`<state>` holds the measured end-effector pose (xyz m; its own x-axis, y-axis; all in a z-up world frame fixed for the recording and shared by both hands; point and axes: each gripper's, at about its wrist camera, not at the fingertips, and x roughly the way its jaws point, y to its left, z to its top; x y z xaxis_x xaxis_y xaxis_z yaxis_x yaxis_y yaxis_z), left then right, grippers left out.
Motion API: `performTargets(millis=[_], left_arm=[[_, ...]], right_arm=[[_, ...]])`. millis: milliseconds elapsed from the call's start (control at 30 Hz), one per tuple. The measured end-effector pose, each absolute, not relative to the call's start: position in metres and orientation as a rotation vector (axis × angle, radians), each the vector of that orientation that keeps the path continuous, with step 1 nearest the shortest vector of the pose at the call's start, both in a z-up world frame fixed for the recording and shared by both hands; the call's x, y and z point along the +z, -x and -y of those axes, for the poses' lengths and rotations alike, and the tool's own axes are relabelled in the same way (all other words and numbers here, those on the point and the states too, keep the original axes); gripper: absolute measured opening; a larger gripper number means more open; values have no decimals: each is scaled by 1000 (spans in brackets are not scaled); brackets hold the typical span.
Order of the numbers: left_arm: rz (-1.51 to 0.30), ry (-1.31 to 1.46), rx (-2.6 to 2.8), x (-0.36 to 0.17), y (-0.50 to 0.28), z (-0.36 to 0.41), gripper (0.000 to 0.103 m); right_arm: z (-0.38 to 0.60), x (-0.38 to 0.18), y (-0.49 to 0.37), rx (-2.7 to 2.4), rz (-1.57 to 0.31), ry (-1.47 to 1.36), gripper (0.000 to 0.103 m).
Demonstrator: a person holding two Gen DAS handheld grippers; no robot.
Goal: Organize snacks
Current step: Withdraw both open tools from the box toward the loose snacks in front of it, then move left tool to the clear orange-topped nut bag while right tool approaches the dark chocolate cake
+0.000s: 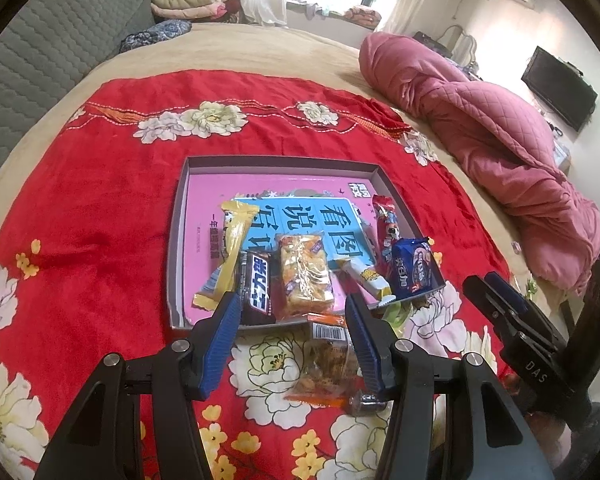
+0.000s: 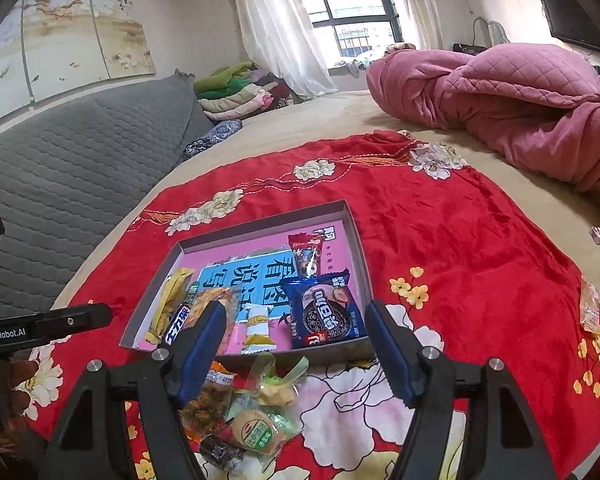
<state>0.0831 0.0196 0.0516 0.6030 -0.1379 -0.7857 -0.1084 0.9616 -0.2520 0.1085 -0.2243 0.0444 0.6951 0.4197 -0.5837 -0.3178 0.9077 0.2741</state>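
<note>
Loose snack packets just outside the tray's near rim; both grippers released, nothing held.
Left gripper (image 1: 290,312) and right gripper (image 2: 296,328) hover w/ jaws apart over the tray (image 1: 284,162) near edge. Clear orange packet (image 1: 328,364) lies on the red cloth (image 1: 100,200) by that rim: prob. light, crinkly, slippery, contents crushable, so pinch the flat sealed end. Only right view shows the green-label packet (image 2: 258,430) beside it.

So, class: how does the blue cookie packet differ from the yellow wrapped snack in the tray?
The blue cookie packet is wide and squarish; the yellow wrapped snack is long and narrow. The blue one lies at the tray's right end, propped on the rim; the yellow one lies at the left end. Both are sealed and inside the tray.
</note>
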Motion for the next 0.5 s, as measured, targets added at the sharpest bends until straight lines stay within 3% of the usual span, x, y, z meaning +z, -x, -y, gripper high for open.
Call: performTargets(millis=[500], left_arm=[[-963, 270, -28, 44, -77, -12, 56]], right_arm=[[219, 40, -99, 420, -742, -142, 71]])
